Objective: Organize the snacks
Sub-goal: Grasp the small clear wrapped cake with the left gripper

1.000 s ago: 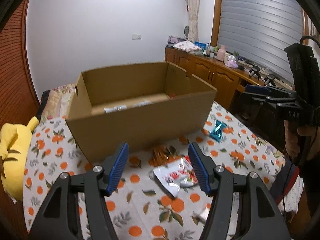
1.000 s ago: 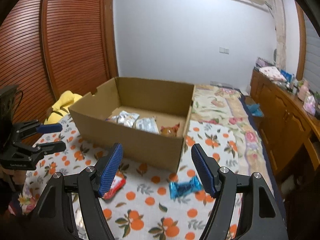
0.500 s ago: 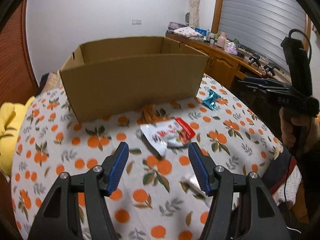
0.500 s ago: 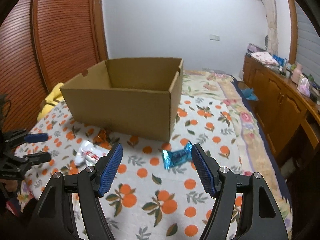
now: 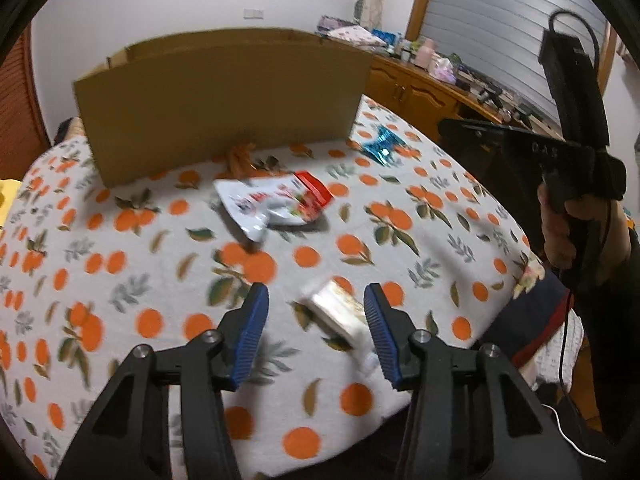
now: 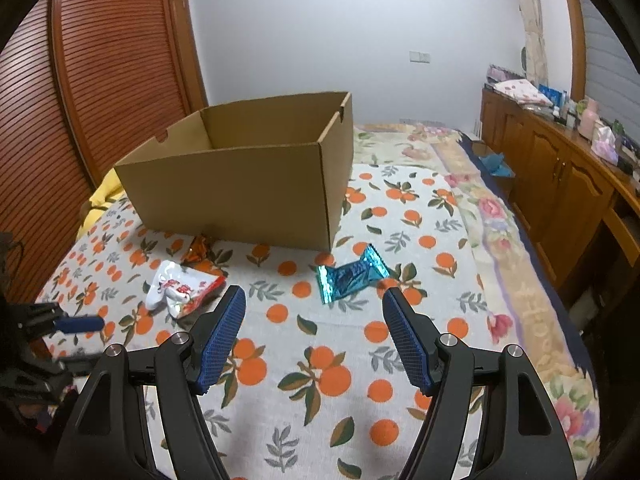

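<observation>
My left gripper (image 5: pixel 316 314) hangs low over the orange-print tablecloth (image 5: pixel 120 280) near its front edge. Its jaws are closing around a small white and beige snack packet (image 5: pixel 334 312), which lies on the cloth close to the right pad; the left pad is clear of it. Beyond it lie a red and white pouch (image 5: pixel 276 204), an orange wrapper (image 5: pixel 240 156) and a shiny blue wrapper (image 5: pixel 380 146), all in front of the cardboard box (image 5: pixel 224 100). My right gripper (image 6: pixel 314 320) is open and holds nothing, with the blue wrapper (image 6: pixel 352 274) just past its fingertips.
A hand (image 5: pixel 560 232) holds the right gripper's black body at the right of the left wrist view. A yellow plush (image 6: pixel 100 200) lies left of the box (image 6: pixel 248 184). A wooden cabinet (image 6: pixel 560 176) with clutter on top runs along the right, slatted doors (image 6: pixel 100 80) on the left.
Both grippers have sunk toward the table. The left one drew back from the box and now has the small packet between its narrower jaws. The right one came closer to the blue wrapper.
</observation>
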The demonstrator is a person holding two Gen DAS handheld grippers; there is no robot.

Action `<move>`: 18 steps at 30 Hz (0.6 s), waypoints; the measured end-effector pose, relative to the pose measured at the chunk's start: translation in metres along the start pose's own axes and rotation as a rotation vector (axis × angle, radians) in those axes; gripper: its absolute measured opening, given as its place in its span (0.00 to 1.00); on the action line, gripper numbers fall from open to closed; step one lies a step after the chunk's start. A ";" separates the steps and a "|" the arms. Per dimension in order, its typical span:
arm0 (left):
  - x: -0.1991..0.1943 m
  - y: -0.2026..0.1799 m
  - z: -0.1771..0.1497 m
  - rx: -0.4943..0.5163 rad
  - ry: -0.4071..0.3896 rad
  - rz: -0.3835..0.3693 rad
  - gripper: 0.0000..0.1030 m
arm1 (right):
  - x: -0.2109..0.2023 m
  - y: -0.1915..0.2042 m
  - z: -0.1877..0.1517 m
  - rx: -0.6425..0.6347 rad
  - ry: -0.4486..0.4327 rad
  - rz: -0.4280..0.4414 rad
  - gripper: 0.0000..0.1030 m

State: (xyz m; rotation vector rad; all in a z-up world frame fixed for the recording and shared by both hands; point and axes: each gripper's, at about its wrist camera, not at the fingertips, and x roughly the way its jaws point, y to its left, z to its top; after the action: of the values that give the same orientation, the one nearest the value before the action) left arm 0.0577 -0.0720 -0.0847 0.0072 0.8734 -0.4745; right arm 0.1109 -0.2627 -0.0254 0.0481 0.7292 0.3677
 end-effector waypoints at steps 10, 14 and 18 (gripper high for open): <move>0.023 -0.010 -0.005 -0.018 0.036 -0.025 0.47 | 0.023 0.004 -0.014 -0.004 0.043 0.009 0.71; 0.023 -0.012 -0.007 0.029 0.024 0.028 0.23 | 0.030 0.000 -0.016 0.008 0.056 0.004 0.71; 0.020 -0.005 -0.009 0.027 0.013 0.021 0.18 | 0.037 -0.007 -0.018 0.019 0.071 -0.002 0.71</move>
State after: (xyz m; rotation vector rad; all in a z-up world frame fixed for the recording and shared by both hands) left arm 0.0597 -0.0824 -0.1041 0.0442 0.8791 -0.4671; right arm 0.1268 -0.2579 -0.0633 0.0526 0.8033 0.3615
